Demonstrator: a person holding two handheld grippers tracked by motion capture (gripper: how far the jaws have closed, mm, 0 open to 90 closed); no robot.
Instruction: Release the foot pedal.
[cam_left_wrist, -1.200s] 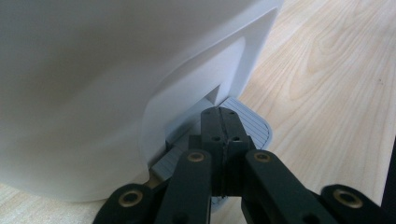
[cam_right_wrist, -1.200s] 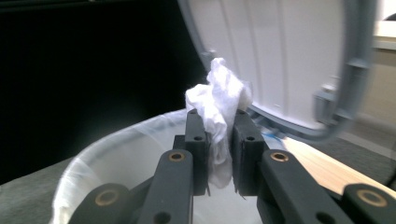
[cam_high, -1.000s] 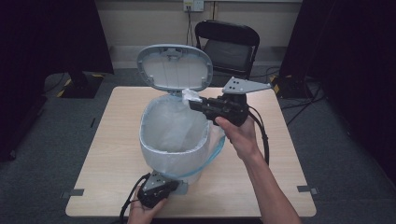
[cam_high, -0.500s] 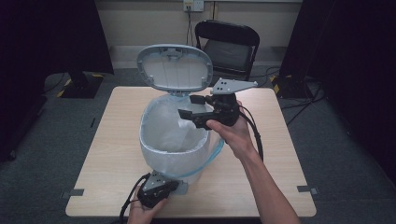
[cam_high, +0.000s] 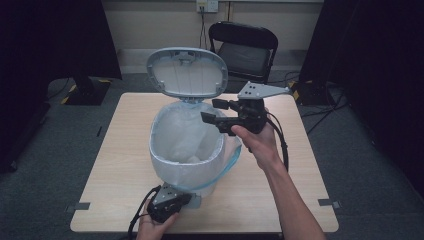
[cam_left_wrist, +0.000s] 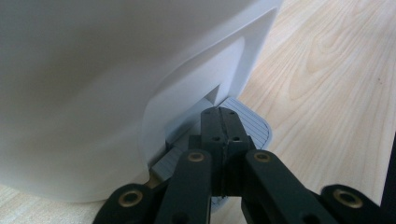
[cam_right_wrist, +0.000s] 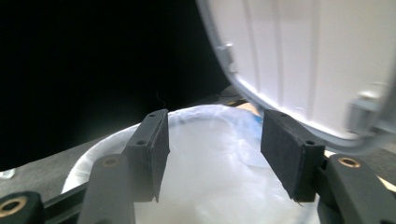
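Right claw (cam_high: 212, 111), jaws just opened and empty, hangs above the liner (cam_high: 187, 135); left claw (cam_high: 184, 200), closed, presses the pedal (cam_left_wrist: 250, 128) at lower centre.

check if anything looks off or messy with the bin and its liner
The bin stands upright with its lid open. The liner is unevenly fitted: on the right side a loose fold with blue trim hangs down outside the rim. Nothing is spilled or damaged.
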